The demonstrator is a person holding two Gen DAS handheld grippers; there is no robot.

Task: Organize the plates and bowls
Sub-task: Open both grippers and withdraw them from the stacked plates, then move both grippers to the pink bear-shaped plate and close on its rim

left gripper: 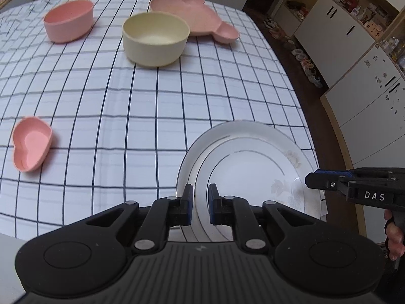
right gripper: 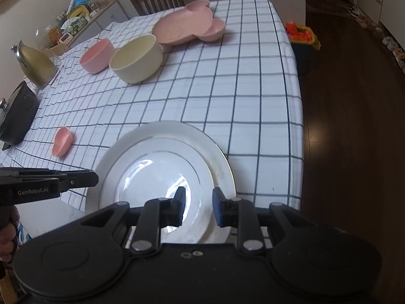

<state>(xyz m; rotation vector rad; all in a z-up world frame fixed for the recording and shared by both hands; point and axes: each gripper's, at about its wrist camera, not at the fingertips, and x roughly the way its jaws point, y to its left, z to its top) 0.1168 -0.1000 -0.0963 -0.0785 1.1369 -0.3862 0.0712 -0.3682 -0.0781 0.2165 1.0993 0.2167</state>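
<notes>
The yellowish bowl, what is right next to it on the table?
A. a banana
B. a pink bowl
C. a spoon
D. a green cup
B: in the right wrist view the pink bowl sits directly beside the cream-yellow bowl on the checked tablecloth; no cup, spoon or banana shows there.

The plate (right gripper: 162, 167) looked like glazed china, white and glossy, with window light glaring off its smooth middle and thin silvery rings on it. The cream bowl (left gripper: 155, 41) and the pink bowl (left gripper: 68, 21) were matt, faintly grainy, like moulded plastic, and so were the pink divided tray (left gripper: 195, 15) and the small pink dish (left gripper: 31, 143). A checked cloth (left gripper: 126, 106), soft and slightly rumpled, covered the tabletop. Both tools were matt black plastic with bright metal pins, the left tool (left gripper: 200, 206) and the right tool (right gripper: 198, 209) alike. The floor (right gripper: 354, 126) was dark polished wood.
</notes>
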